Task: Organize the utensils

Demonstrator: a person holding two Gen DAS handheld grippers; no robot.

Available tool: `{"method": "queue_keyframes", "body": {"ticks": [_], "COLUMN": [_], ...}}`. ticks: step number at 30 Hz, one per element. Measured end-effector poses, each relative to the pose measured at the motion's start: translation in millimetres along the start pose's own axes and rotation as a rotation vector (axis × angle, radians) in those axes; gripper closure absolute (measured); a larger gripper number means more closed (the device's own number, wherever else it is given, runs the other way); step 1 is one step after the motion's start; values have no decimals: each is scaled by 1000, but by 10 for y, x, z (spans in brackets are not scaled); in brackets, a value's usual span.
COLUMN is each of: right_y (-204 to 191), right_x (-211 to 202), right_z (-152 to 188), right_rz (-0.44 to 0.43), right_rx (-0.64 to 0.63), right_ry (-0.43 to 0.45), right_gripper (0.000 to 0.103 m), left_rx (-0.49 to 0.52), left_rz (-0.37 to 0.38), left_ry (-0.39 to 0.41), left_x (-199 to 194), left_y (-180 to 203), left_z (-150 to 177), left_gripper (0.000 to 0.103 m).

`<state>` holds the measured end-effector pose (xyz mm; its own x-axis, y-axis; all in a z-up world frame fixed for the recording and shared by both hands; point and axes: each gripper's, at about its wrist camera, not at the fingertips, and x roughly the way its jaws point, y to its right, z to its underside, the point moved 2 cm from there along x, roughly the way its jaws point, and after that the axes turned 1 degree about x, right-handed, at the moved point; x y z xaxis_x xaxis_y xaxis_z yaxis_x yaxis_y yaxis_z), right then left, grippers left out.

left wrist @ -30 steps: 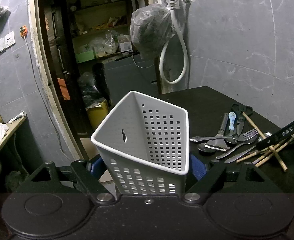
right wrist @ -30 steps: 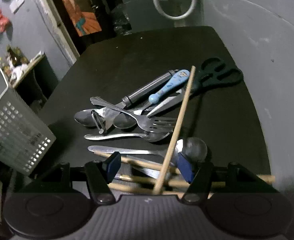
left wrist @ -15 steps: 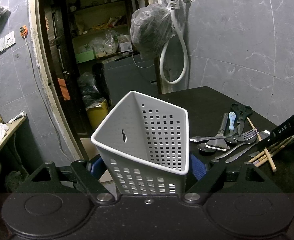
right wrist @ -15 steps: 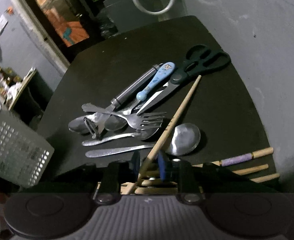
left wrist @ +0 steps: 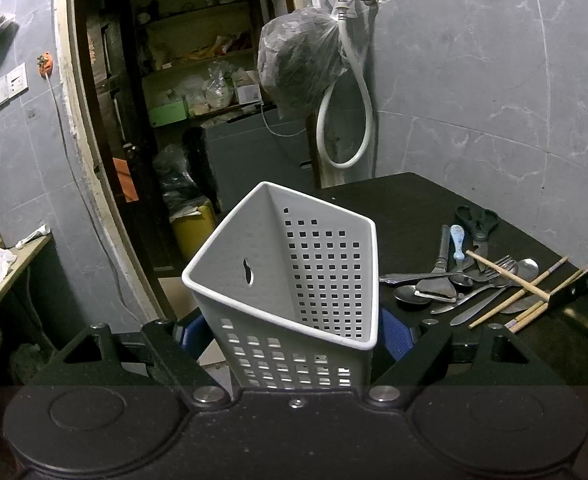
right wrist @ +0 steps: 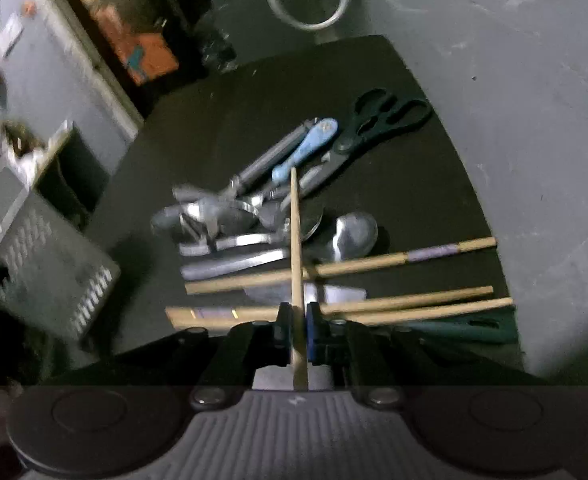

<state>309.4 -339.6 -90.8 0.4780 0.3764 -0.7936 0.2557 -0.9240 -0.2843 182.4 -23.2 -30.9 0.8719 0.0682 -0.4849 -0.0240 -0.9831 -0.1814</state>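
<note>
My left gripper [left wrist: 294, 328] is shut on a white perforated utensil basket [left wrist: 294, 272], held tilted at the table's left edge; it also shows in the right wrist view [right wrist: 41, 256]. My right gripper [right wrist: 297, 316] is shut on a wooden chopstick [right wrist: 295, 232] that points forward, lifted above the pile; the same chopstick shows in the left wrist view [left wrist: 506, 276]. Below lie more chopsticks [right wrist: 394, 260], spoons [right wrist: 354, 232], a knife [right wrist: 233, 266], a fork, a blue-handled utensil [right wrist: 306, 148] and black scissors [right wrist: 382, 116] on the black table [right wrist: 253, 96].
A grey tiled wall [left wrist: 474, 80] with a tap and white hose [left wrist: 346, 120] stands behind the table. A doorway to a pantry [left wrist: 181, 100] is at the left. A green-handled tool [right wrist: 458, 330] lies at the table's near right.
My right gripper closed on the chopstick and raised it off the pile, turning it to point straight ahead. The left gripper and basket have stayed still.
</note>
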Motion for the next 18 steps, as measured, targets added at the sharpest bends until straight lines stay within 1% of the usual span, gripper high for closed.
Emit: {"method": "queue_keyframes", "body": {"ticks": [3, 4, 5, 6, 8, 12, 13, 14, 16, 18], "right_y": [-51, -82, -119, -159, -207, -213, -201, -177, -118, -76], "right_x": [58, 65, 61, 45, 5, -15, -2, 26, 88, 118], "right_z": [50, 62, 75, 80, 73, 20, 3, -8, -22, -2], "right_rz": [19, 31, 47, 66, 97, 130, 125, 112, 87, 72], "right_rx": [-64, -100, -147, -193, -260, -324, -331, -327, -299, -284], "right_ry": [-22, -30, -31, -24, -2, 30, 33, 30, 8, 7], "right_gripper": [94, 93, 89, 84, 52, 36, 29, 27, 27, 27], "left_rx": [-2, -2, -4, -6, -5, -5, -4, -3, -7, -6], "left_rz": [2, 1, 3, 4, 6, 10, 10, 10, 10, 9], "left_ry": [0, 0, 0, -1, -1, -2, -2, -2, -2, -2], "left_x": [-3, -1, -3, 0, 1, 2, 2, 7, 7, 8], "left_y": [-4, -3, -12, -15, -15, -20, -19, -26, -27, -22], "left_z": [4, 2, 4, 4, 3, 1, 0, -2, 0, -3], "left_gripper": [18, 18, 18, 18, 18, 18, 18, 18, 18, 18]}}
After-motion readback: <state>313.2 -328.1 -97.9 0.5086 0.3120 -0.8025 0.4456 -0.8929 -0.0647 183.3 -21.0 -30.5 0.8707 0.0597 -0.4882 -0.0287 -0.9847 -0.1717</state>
